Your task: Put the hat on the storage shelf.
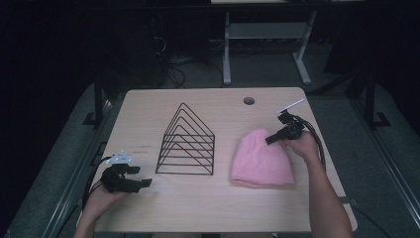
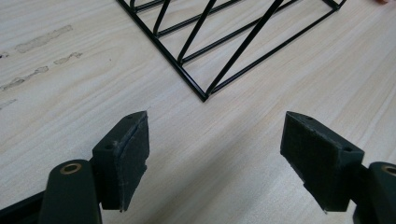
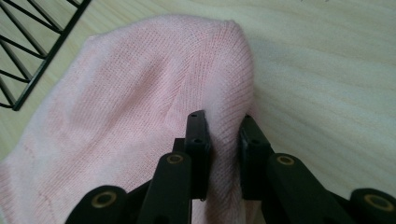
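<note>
So the biggest thing here is the light wood table [image 1: 148,208], which takes up the middle and lower part of the high view, with a small round hole [image 1: 249,101] near its far edge, upper right of centre. Dead centre of that view sits a black wire rack [image 1: 187,143], a row of triangle-shaped dividers on a flat base, standing upright. Its near corner pokes into the top of the left gripper view [image 2: 204,95].

Right of the rack, a bit apart from it, there's a pink knit beanie [image 1: 261,159] lying flat, rounded top pointing toward the far side of the table. In the right gripper view it covers most of the left half of the frame [image 3: 116,102].

The right gripper [image 1: 273,138] is at the beanie's upper right edge in the high view, and up close [image 3: 223,140] its jaws are pinched on a fold of the pink knit near the crown.

The left gripper [image 1: 143,183] sits low at the lower left of the high view, held just above the table and pointing toward the rack. Its jaws are wide apart [image 2: 215,154] with only bare wood between them
</note>
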